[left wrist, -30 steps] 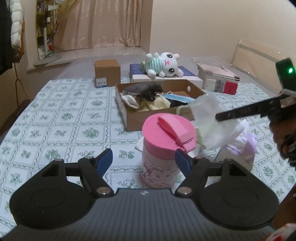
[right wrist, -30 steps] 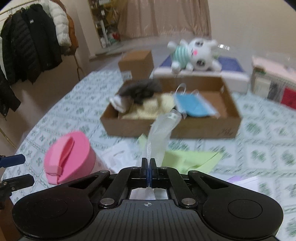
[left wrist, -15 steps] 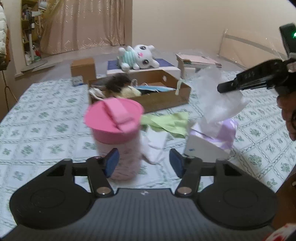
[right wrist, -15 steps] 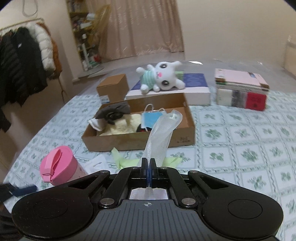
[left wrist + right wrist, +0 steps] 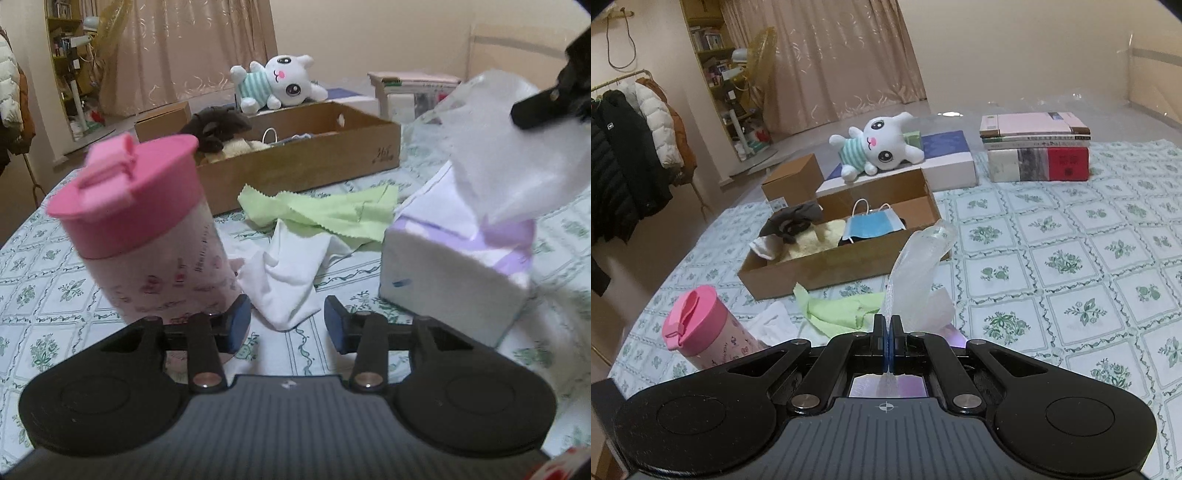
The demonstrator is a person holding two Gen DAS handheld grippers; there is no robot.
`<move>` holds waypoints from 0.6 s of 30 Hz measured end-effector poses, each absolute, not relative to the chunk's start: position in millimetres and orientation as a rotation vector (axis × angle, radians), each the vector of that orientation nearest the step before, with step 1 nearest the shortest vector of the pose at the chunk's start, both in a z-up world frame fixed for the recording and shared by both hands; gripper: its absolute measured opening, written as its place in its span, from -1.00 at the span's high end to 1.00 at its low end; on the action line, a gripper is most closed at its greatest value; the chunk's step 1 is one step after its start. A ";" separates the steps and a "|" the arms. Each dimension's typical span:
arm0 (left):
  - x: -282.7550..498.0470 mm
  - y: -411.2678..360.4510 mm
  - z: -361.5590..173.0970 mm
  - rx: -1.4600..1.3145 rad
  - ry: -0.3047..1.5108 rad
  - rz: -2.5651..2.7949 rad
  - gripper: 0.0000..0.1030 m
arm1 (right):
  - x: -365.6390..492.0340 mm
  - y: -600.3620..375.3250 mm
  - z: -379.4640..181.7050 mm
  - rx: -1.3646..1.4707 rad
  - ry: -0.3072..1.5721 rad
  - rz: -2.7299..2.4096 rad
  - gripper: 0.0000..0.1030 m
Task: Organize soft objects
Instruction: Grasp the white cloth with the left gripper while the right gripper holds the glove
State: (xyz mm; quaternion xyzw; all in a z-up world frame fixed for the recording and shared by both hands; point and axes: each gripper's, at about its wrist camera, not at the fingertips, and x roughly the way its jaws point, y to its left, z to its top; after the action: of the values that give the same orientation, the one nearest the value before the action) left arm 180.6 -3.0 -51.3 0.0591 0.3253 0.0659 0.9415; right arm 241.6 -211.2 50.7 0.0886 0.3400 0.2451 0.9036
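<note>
handwritten "365" on cardboard box (image 5: 382, 157), other print too blurred to read

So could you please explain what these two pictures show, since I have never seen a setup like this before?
There is no robot here: a person holds a two-finger gripper in each hand, and each gripper carries a wide-angle camera looking along its fingers. The black shape at the bottom of each picture is the tool itself.

In the left view, the left gripper is open with nothing between its jaws, which have just been closing. Ahead lie a white cloth, a green cloth, a pink-lidded cup and a tissue pack.

In the right view, the right gripper is shut on a tissue coming out of that pack. Behind it, on the patterned tablecloth, a cardboard box holds soft items, including a blue face mask. A plush toy and books lie further back.
</note>
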 end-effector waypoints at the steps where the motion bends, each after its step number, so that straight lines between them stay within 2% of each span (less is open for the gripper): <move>1: 183.3 -4.3 -53.9 0.129 0.662 0.140 0.21 | 242.0 -211.5 49.5 0.188 0.704 0.510 0.99; 5: 193.8 -5.4 -60.8 0.132 0.662 0.168 0.26 | 241.9 -213.3 44.5 0.210 0.705 0.519 0.99; 8: 199.5 -5.0 -64.8 0.130 0.668 0.189 0.43 | 243.9 -215.4 41.5 0.227 0.706 0.525 0.99; 12: 204.7 -3.3 -67.7 0.125 0.677 0.196 0.85 | 243.5 -217.0 41.0 0.245 0.698 0.526 0.99; 13: 205.5 -2.2 -67.8 0.117 0.677 0.191 0.90 | 243.6 -217.7 40.7 0.251 0.695 0.525 0.99; 18: 189.8 -1.8 -55.1 0.065 0.668 0.100 0.94 | 242.6 -222.1 38.3 0.269 0.695 0.523 0.99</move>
State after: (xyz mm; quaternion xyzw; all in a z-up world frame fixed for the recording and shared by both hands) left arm 189.8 -1.8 -55.1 0.0321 0.3276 0.0491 0.9430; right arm 242.6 -222.1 38.3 0.1300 0.3356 0.2527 0.8981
